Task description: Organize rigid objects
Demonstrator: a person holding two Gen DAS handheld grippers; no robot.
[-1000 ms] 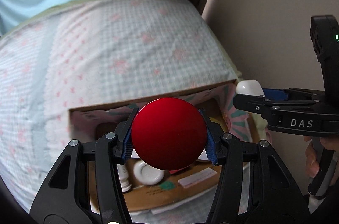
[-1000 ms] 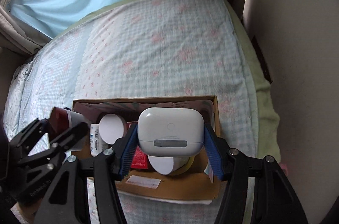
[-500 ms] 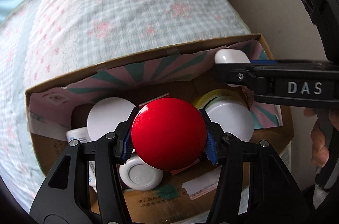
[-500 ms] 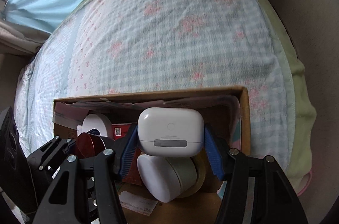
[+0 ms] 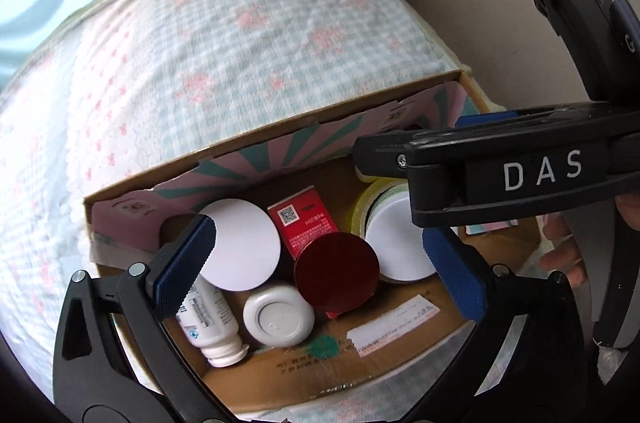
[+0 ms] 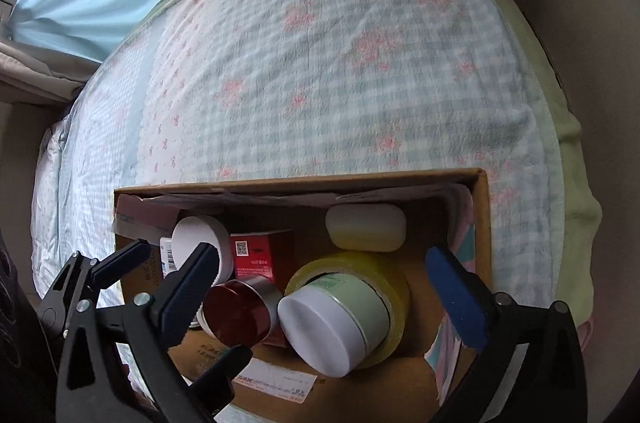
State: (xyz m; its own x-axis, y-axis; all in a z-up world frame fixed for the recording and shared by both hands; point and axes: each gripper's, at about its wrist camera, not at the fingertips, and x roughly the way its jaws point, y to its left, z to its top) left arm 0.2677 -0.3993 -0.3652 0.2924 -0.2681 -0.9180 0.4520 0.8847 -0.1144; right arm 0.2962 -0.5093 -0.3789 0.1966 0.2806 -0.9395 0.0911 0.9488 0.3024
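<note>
A cardboard box point(image 5: 320, 379) sits on the bed. The red-lidded round tin point(image 5: 337, 269) lies inside it, on a red carton point(image 5: 304, 221); it also shows in the right wrist view point(image 6: 238, 315). The white earbud case point(image 6: 366, 226) lies at the box's far side. My left gripper point(image 5: 320, 271) is open and empty above the tin. My right gripper point(image 6: 332, 291) is open and empty above the box point(image 6: 482, 215); its body point(image 5: 500, 175) crosses the left wrist view.
The box also holds a white-lidded jar inside a yellow tape roll point(image 6: 340, 319), a white round lid point(image 5: 240, 245), a white pill bottle point(image 5: 208, 319) and a small white cap point(image 5: 279, 317). The checked bedspread point(image 6: 320, 63) stretches beyond. A beige wall point(image 6: 580, 23) stands at the right.
Both grippers have opened. The red tin dropped from my left gripper into the box, and the earbud case left my right gripper and lies at the box's far side.
</note>
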